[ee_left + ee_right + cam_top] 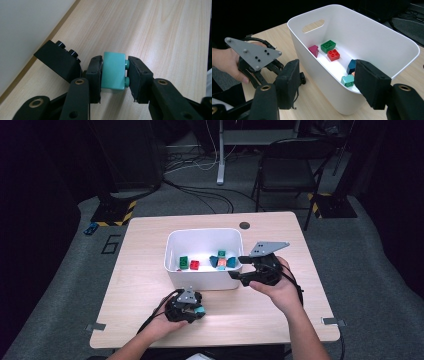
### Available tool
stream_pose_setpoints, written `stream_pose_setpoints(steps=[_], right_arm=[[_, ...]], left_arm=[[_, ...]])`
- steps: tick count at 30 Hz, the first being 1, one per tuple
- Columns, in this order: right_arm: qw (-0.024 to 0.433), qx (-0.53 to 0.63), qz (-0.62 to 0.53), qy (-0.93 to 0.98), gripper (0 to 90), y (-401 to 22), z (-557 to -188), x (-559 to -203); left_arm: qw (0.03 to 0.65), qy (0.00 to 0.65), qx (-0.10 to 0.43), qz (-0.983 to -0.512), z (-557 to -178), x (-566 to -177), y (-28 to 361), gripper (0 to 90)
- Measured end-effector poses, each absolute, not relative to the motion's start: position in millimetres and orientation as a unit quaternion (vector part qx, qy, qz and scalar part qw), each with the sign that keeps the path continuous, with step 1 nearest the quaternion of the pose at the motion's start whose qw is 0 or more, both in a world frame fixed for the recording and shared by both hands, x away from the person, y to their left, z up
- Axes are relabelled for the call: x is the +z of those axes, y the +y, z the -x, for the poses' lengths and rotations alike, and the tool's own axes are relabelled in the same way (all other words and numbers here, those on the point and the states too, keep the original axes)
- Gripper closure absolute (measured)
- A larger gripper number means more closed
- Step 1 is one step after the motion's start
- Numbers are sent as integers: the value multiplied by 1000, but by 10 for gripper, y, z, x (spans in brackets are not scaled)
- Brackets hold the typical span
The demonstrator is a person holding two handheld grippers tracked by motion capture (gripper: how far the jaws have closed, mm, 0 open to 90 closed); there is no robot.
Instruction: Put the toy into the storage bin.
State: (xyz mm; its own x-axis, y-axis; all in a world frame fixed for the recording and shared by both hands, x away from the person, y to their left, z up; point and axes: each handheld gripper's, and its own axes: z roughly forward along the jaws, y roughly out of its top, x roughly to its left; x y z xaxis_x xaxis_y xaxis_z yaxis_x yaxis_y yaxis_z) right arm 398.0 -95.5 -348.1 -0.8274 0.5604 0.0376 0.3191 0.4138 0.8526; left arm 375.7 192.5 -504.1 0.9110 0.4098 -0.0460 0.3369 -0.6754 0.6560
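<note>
- A person sits at a light wooden table [140, 285] and holds a two-jaw gripper in each hand.
- The left gripper [114, 75] is low over the table, just in front of a white bin [200, 280]. Its pads are clamped on a teal building block [113, 70], which rests on the wood. The block's two studs press against one pad.
- A black block [58, 60] lies on the table just beside the teal one, near the bin's wall.
- The right gripper [329, 80] hovers at the bin's near right corner with its jaws spread wide and nothing between them.
- Inside the bin lie a green block [327, 45], a red block [333, 55], a magenta block [314, 50] and some blue and teal pieces.
</note>
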Motion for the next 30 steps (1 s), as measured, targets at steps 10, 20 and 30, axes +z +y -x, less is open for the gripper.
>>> stream_pose_setpoints(steps=[10,20,30], right_arm=[[128,473,-265,830,368,-960,-3982,-3481],[128,473,-265,831,368,-956,-3981,-3482],[127,472,-263,832,368,-953,-3993,-3494]], left_arm=[[346,207,46,-914,-3753,-5039,1919,668],[353,210,41,-911,-3750,-4967,1917,668],[365,213,40,-905,-3774,-4746,1963,668]])
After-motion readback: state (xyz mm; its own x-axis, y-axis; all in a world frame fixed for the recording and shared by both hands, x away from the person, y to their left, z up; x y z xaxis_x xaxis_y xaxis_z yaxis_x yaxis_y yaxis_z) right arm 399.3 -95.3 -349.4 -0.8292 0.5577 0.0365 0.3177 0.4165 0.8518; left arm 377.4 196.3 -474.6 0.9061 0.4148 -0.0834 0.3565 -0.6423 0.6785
